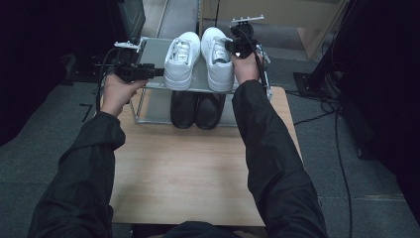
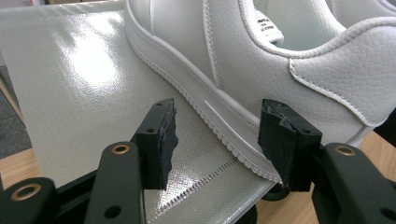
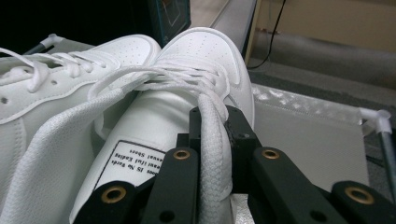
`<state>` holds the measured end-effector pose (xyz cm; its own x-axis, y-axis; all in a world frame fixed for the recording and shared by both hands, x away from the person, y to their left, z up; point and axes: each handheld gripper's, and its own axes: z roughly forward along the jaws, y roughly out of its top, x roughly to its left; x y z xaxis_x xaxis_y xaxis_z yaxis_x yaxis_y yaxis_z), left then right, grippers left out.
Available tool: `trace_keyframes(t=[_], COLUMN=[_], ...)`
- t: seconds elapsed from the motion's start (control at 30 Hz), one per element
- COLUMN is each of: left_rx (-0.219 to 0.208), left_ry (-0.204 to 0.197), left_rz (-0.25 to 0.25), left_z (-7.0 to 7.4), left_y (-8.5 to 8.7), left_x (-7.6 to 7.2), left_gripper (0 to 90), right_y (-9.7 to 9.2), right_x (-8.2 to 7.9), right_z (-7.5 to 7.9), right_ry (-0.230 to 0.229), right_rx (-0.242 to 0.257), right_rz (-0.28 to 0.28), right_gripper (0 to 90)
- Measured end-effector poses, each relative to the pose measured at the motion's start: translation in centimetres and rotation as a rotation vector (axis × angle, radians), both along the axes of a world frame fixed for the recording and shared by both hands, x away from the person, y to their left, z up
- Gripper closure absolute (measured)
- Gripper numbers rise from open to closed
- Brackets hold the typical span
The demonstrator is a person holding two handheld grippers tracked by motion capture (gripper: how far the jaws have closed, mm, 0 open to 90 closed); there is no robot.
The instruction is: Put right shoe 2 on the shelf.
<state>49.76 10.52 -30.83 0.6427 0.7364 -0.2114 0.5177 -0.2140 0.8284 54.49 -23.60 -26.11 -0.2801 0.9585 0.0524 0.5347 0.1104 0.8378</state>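
Two white sneakers stand on the top shelf (image 1: 153, 52) of a small rack. My left gripper (image 1: 158, 72) is open beside the outer side of the left sneaker (image 1: 181, 62). In the left gripper view its jaws (image 2: 217, 130) straddle the sole edge of that sneaker (image 2: 261, 70) near the heel without pressing on it. My right gripper (image 1: 230, 45) hovers over the right sneaker (image 1: 218, 57). In the right gripper view it (image 3: 215, 116) is shut on a flat white lace (image 3: 212, 154) that runs up from the sneaker (image 3: 196, 60).
A pair of black shoes (image 1: 195, 109) sits on the lower shelf under the white ones. The rack stands at the far end of a wooden table (image 1: 188, 168). Dark equipment and cables (image 1: 337, 114) lie on the floor around it.
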Motion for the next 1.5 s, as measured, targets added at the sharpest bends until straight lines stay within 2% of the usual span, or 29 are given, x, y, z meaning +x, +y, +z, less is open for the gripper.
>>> trace_keyframes(t=[0.07, 0.2, 0.23, 0.37, 0.5, 0.6, 0.73, 0.9, 1.0, 1.1, 1.13, 1.2, 1.5], left_rx=[0.000, 0.004, 0.001, -0.004, -0.011, -0.024, -0.001, 0.006, 0.012, 0.019, 0.023, 0.025, 0.015], left_ry=[0.001, 0.005, 0.004, 0.007, 0.011, 0.013, 0.017, 0.023, 0.027, 0.031, 0.033, 0.032, 0.044], left_rz=[-0.001, 0.001, 0.001, 0.002, 0.010, 0.016, 0.014, 0.016, 0.016, 0.015, 0.014, 0.022, 0.025], left_z=[0.0, -0.1, -0.1, -0.2, -0.4, -0.6, -0.6, -0.5, -0.5, -0.5, -0.5, -0.5, -0.7], left_y=[0.0, 0.0, 0.0, 0.0, 0.0, 0.0, -0.1, -0.1, -0.1, -0.2, -0.2, -0.2, -0.1], left_x=[0.0, 0.0, 0.0, 0.1, 0.2, 0.1, 0.1, 0.0, 0.2, 0.3, 0.4, 0.5, 1.1], left_gripper=[46.5, 46.5, 46.4, 46.4, 46.5, 46.7, 46.8, 46.6, 46.4, 46.4, 46.4, 46.5, 46.2], right_y=[-0.1, -0.2, -0.3, -0.3, -0.5, -0.8, -1.0, -2.0, -2.8, -3.1, -3.6, -4.0, -5.3], right_x=[0.1, 0.5, 0.5, 0.6, 0.5, -0.1, -1.2, -2.7, -3.3, -3.9, -4.4, -4.7, -5.2], right_z=[-0.2, -1.0, -1.1, -1.2, -1.2, -1.1, -0.4, 0.9, 1.0, 1.0, 0.9, 0.8, -1.7], right_ry=[0.006, 0.025, 0.038, 0.032, 0.017, -0.025, -0.072, -0.099, -0.091, -0.099, -0.108, -0.110, -0.070], right_rx=[0.032, 0.026, 0.039, 0.046, 0.052, 0.054, 0.067, 0.045, 0.070, 0.061, 0.070, 0.059, 0.046], right_rz=[-0.012, -0.018, -0.021, -0.008, 0.019, 0.048, 0.075, 0.101, 0.112, 0.118, 0.126, 0.130, 0.136], right_gripper=[83.9, 82.9, 82.7, 80.4, 71.4, 66.8, 64.7, 65.8, 68.2, 70.1, 71.1, 71.8, 73.3])
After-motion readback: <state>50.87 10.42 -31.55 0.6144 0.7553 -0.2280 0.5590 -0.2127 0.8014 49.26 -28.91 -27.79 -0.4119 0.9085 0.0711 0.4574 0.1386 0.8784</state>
